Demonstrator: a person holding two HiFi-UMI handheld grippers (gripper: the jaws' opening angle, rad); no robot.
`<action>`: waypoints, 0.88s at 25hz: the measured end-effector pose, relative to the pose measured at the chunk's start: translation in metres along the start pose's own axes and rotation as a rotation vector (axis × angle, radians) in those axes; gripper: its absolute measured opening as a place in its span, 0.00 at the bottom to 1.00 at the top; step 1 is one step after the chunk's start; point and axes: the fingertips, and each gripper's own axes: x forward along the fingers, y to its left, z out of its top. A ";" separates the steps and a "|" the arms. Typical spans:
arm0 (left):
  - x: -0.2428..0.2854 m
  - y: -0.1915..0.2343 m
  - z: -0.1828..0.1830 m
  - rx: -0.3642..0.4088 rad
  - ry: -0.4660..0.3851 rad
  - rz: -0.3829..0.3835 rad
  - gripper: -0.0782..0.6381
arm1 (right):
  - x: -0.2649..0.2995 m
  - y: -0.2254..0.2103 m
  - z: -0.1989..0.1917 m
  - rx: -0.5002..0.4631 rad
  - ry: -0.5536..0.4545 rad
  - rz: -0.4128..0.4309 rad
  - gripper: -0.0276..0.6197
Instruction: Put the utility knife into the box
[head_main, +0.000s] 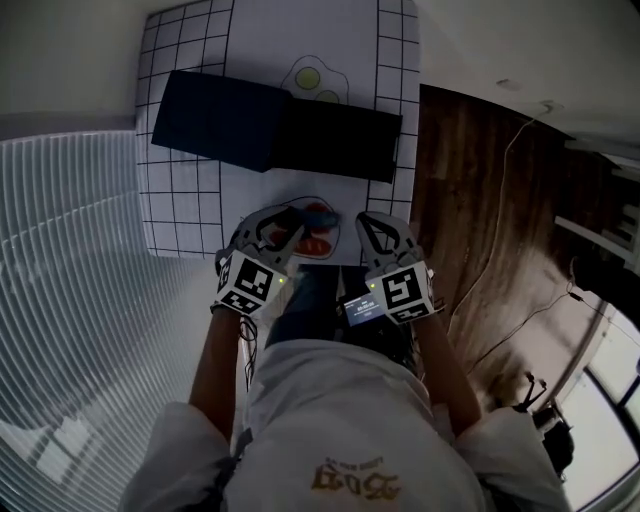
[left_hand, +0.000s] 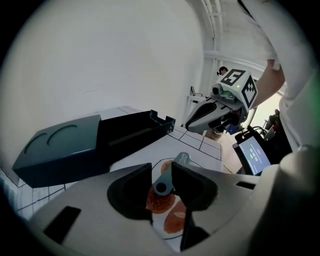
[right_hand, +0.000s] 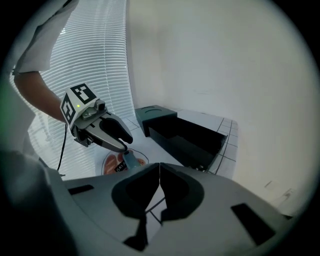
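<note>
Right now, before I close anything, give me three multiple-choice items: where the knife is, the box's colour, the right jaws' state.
1. The knife lies: A) in the box B) on the mat between the jaws of the left gripper C) in the right gripper.
2. The box is: A) white B) dark C) red.
3. The right gripper's jaws are: A) together, empty B) wide apart C) shut on the knife.
Answers: 1B, it lies between those parted jaws in the left gripper view; 2B, dark against the white mat; 3A, their tips meet with nothing between.
</note>
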 end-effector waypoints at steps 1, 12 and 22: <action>0.003 -0.002 -0.002 0.000 0.008 -0.022 0.29 | 0.001 0.000 -0.001 0.015 0.000 0.002 0.05; 0.021 -0.017 -0.018 0.132 0.093 -0.167 0.40 | 0.001 0.003 -0.009 0.075 0.015 -0.027 0.05; 0.041 -0.019 -0.018 0.245 0.196 -0.230 0.35 | -0.002 0.002 -0.012 0.097 0.019 -0.054 0.05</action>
